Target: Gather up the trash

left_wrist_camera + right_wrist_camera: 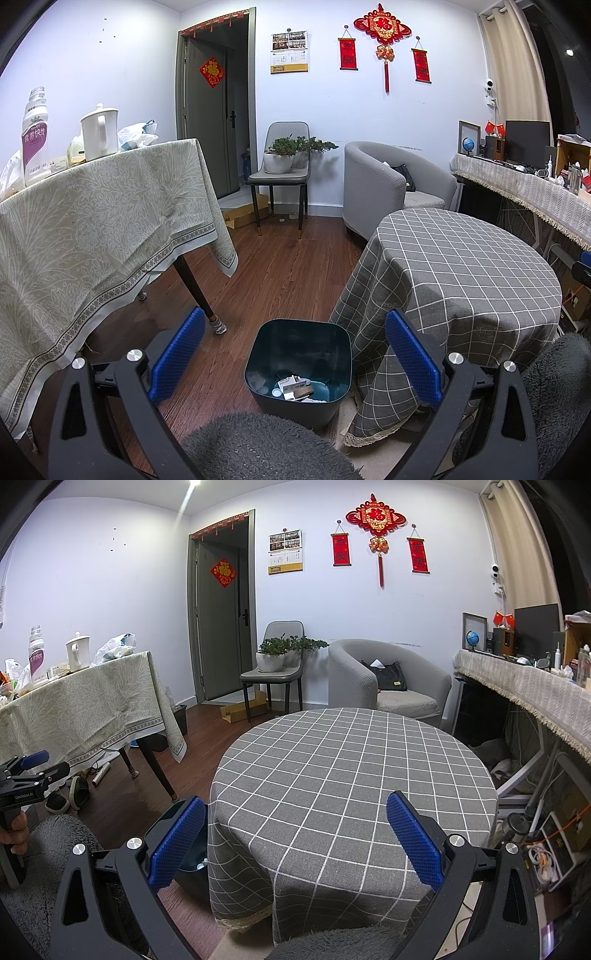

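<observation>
Plastic bin (297, 373) sat below my left gripper (295, 354), scraps inside looking light and crushable. Both my grippers, right gripper (295, 836) included, stood wide, empty.

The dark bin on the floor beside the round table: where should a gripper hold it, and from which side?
Probably the bin is best gripped at its upper rim on the left wall, coming from above. It stands upright and open, its walls look thin enough to pinch, and the checked tablecloth hangs against its right side. The left gripper is open.
</observation>
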Motion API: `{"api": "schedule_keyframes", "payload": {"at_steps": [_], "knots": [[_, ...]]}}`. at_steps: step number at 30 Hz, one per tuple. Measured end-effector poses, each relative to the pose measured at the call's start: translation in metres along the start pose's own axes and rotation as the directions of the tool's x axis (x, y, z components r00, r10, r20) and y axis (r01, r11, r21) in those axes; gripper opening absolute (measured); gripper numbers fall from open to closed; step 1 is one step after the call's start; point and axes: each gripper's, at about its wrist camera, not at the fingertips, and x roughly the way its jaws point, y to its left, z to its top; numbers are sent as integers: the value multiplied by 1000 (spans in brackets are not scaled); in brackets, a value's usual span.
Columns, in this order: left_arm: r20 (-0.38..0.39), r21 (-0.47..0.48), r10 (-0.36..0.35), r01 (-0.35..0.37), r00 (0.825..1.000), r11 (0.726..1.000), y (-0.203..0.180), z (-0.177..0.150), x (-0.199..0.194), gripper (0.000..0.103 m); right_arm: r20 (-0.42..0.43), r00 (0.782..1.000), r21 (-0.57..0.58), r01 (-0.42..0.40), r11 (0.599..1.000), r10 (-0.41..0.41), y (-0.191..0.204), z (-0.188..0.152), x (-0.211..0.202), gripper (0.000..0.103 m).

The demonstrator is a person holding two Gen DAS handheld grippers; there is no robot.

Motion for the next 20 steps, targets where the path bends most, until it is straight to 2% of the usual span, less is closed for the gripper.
{"api": "schedule_keyframes", "payload": {"at_steps": [20], "knots": [[3,3,1,-1,1000,1000,-1,0,0,100,0,1000,0,0,1000,0,0,0,0,100]]}}
